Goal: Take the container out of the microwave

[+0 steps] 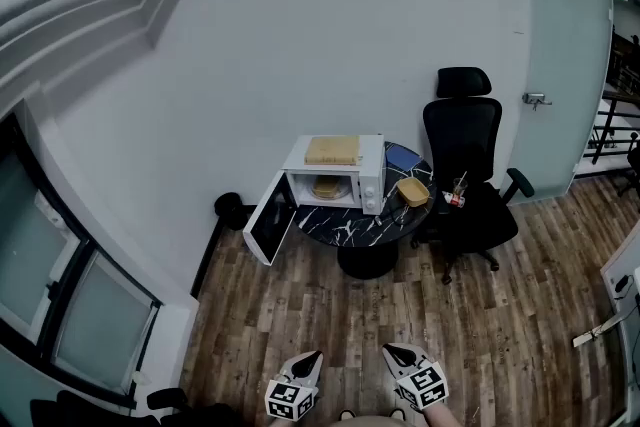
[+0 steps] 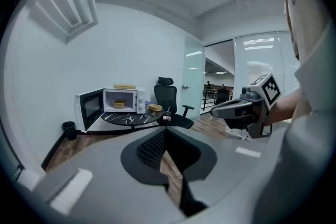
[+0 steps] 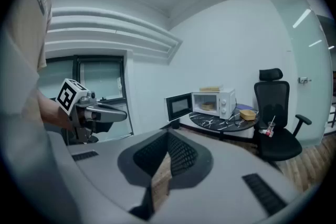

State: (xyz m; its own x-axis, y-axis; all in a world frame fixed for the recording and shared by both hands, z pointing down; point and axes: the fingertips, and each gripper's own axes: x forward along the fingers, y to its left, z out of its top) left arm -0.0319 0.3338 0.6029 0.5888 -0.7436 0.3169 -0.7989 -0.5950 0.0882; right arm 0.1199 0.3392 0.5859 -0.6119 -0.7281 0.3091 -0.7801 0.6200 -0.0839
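Note:
The white microwave (image 1: 335, 177) stands on a round black table (image 1: 352, 227) by the far wall, its door (image 1: 270, 220) swung open to the left. A tan container (image 1: 327, 187) sits inside the cavity. The left gripper view also shows this microwave (image 2: 123, 100) with its container (image 2: 119, 104), and the right gripper view shows the microwave (image 3: 213, 103) and container (image 3: 208, 106) too. My left gripper (image 1: 308, 356) and right gripper (image 1: 396, 351) are side by side at the bottom of the head view, far from the table. Both are shut with nothing held.
A second tan container (image 1: 412, 191) lies on the table right of the microwave, and a wooden board (image 1: 331, 150) lies on top of it. A black office chair (image 1: 465, 175) stands at the right, a small black bin (image 1: 230, 208) at the left. Wooden floor lies between.

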